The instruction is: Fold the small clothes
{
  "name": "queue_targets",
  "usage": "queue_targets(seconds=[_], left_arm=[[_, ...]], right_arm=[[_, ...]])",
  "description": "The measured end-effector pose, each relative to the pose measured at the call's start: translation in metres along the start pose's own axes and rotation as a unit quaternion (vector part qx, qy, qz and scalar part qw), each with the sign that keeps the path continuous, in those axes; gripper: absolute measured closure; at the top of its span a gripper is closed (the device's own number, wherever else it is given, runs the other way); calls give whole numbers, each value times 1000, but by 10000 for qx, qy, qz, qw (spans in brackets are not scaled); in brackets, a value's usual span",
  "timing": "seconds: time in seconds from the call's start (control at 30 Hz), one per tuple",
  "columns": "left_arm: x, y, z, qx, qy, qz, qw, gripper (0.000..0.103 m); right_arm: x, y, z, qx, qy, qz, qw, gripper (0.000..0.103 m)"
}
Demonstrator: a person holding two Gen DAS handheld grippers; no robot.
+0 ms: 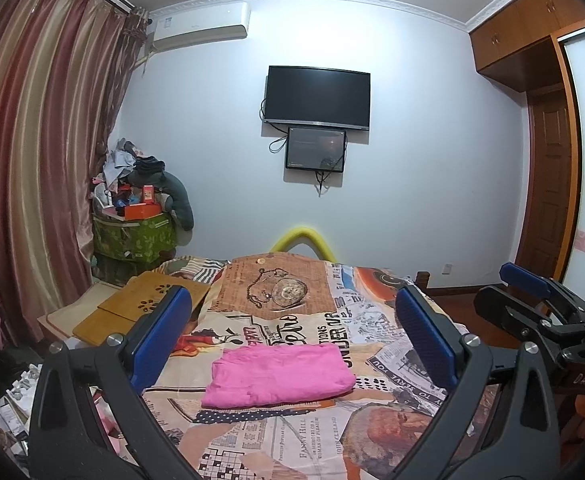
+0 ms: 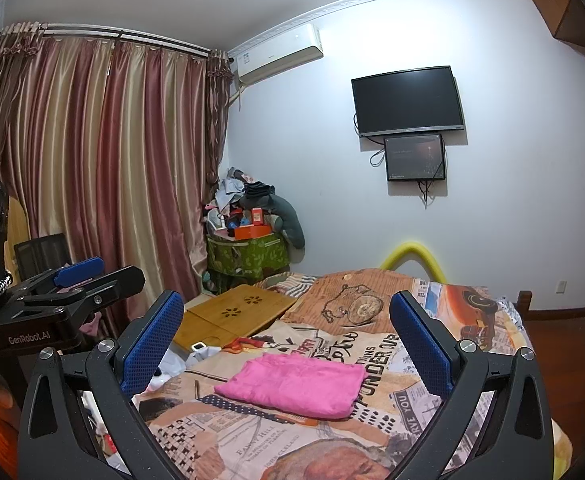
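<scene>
A pink garment (image 1: 279, 374) lies folded into a neat rectangle on the printed bedspread (image 1: 292, 448). In the left wrist view my left gripper (image 1: 290, 312) is held above and short of it, fingers wide open with nothing between them. At the right edge of that view my right gripper (image 1: 528, 296) shows, also raised. In the right wrist view the pink garment (image 2: 292, 384) lies flat below my right gripper (image 2: 286, 316), which is open and empty. My left gripper (image 2: 80, 276) shows at the left edge there.
A wooden lap tray (image 2: 238, 314) lies on the bed's far left side. A small white device (image 2: 197, 347) rests beside it. A green bin piled with clutter (image 2: 248, 254) stands in the corner by the curtains (image 2: 92, 160). A yellow foam tube (image 2: 412, 254) arches at the foot.
</scene>
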State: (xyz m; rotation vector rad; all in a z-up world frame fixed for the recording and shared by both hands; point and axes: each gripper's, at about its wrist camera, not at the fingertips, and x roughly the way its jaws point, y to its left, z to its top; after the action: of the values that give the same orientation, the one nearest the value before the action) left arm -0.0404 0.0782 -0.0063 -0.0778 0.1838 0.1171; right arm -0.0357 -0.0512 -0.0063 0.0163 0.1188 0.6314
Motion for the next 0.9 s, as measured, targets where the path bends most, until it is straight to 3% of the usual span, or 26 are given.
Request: queue_targets(seconds=[0.9], left_arm=[[3, -2, -1, -23, 36, -59, 10000, 0]], right_arm=[[0, 4, 0, 94, 65, -48, 9999, 1]])
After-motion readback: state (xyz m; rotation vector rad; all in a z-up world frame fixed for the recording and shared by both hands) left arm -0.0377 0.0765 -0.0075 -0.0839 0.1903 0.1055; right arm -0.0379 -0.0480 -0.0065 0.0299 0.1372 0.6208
